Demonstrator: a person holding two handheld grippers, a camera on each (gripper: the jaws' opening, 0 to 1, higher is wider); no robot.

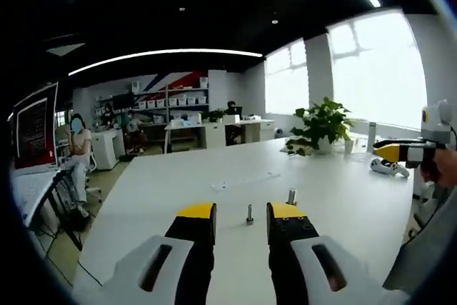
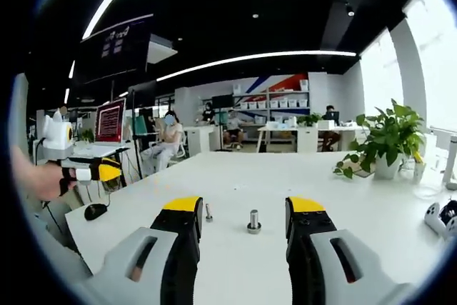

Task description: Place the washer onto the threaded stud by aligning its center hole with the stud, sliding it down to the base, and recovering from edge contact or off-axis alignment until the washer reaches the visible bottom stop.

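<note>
**Both grippers empty over the table**

On the white table (image 2: 235, 262), a slim bolt (image 2: 208, 211) stands left of the threaded stud (image 2: 253, 221). Left gripper (image 1: 243, 213) and right gripper (image 2: 244, 212) gape wide, holding nothing. Potted plant (image 2: 385, 141) sits far right.

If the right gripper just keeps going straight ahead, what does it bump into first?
Probably the stud with its washer base, standing on the white table between the open right gripper's fingers. Depth is hard to judge.

Each gripper has two black jaws capped with yellow tips and pale grey slotted housings: the left gripper (image 1: 241, 212) and the right gripper (image 2: 245, 207). A grey sleeve (image 1: 428, 248) shows at the edge.
</note>
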